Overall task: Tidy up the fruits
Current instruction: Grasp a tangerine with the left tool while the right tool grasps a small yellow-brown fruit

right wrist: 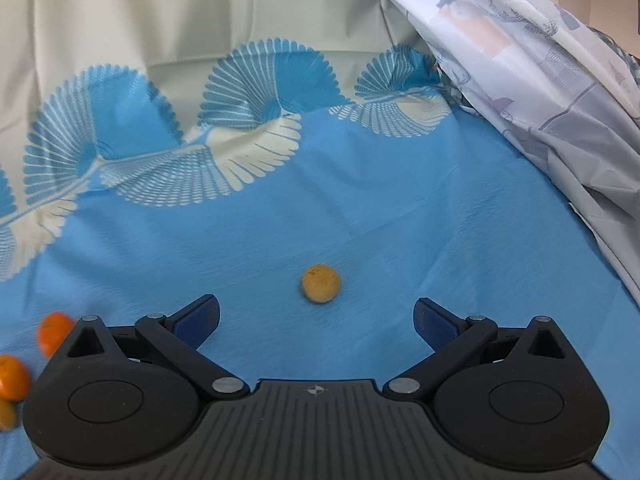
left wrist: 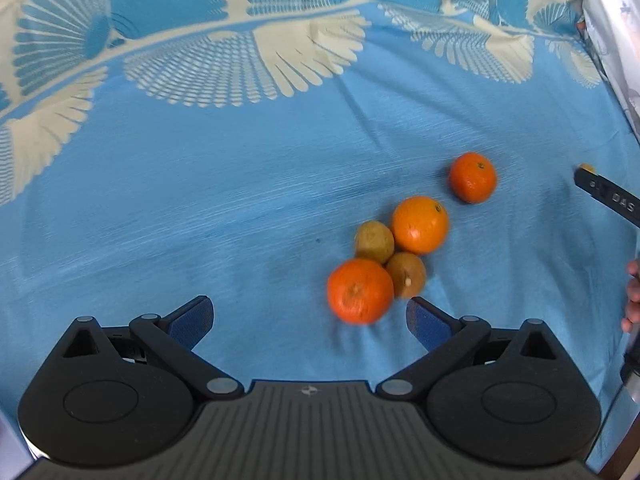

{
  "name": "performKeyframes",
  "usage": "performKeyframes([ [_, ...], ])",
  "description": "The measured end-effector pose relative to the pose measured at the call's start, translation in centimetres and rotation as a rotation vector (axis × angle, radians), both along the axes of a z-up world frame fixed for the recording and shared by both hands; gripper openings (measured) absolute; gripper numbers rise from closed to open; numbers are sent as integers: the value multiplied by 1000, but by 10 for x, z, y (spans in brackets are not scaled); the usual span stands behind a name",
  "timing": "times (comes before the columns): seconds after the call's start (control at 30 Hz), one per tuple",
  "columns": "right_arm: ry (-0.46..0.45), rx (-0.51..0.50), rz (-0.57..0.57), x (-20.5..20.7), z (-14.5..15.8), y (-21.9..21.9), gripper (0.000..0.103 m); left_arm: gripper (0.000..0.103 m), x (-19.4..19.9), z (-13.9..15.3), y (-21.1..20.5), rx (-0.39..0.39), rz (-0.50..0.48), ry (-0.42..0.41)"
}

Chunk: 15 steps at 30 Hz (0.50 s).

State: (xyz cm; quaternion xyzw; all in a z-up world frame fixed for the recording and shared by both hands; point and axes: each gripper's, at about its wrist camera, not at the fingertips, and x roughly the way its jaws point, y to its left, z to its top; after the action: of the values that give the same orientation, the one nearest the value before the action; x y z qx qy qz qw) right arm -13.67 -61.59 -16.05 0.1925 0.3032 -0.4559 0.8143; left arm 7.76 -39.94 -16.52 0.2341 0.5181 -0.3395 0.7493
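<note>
In the left wrist view a cluster of fruit lies on the blue cloth [left wrist: 240, 200]: a near orange [left wrist: 360, 291], a second orange [left wrist: 419, 225], two yellow-brown fruits [left wrist: 374, 241] [left wrist: 407, 275], and a third orange [left wrist: 472, 177] lying apart, farther right. My left gripper [left wrist: 310, 318] is open and empty, just short of the near orange. In the right wrist view a single yellow-brown fruit [right wrist: 321, 283] lies just ahead of my right gripper [right wrist: 316, 320], which is open and empty. Oranges [right wrist: 54, 332] [right wrist: 12, 376] show at that view's left edge.
A cream and blue fan-patterned band [right wrist: 180, 168] runs along the cloth's far side. A pale printed plastic sheet [right wrist: 540, 80] hangs at the right. The right gripper's finger [left wrist: 608, 196] and a hand [left wrist: 632, 296] show at the left wrist view's right edge.
</note>
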Motion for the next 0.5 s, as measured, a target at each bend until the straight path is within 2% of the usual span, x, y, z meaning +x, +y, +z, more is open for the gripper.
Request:
performKeyframes([
  [0.13, 15, 28, -6, 9, -21, -18, 102, 102, 6, -9, -11, -8, -26, 32],
  [0.17, 8, 3, -2, 9, -22, -17, 102, 96, 6, -8, -11, -25, -29, 41],
  [0.2, 11, -16, 5, 10, -23, -16, 100, 77, 4, -6, -11, -47, -53, 60],
  [0.23, 5, -36, 17, 10, -22, -13, 83, 60, -1, -2, -13, -65, -100, 83],
  [0.27, -5, -55, 35, 10, -19, -9, 65, 40, -5, 1, -14, -55, -126, 73],
  [0.3, 1, -60, 49, 10, -16, -6, 30, 40, -10, 4, -14, -59, -141, 44],
  [0.37, 15, -66, 70, 11, -13, -2, 26, 40, -17, 8, -10, -76, -170, 2],
  [0.43, 41, -74, 72, 9, -10, 2, 26, 40, -17, 10, -3, -72, -146, 8],
  [0.5, 28, -60, 61, 3, 0, 8, 26, 40, -17, 19, 12, -84, -111, 14],
])
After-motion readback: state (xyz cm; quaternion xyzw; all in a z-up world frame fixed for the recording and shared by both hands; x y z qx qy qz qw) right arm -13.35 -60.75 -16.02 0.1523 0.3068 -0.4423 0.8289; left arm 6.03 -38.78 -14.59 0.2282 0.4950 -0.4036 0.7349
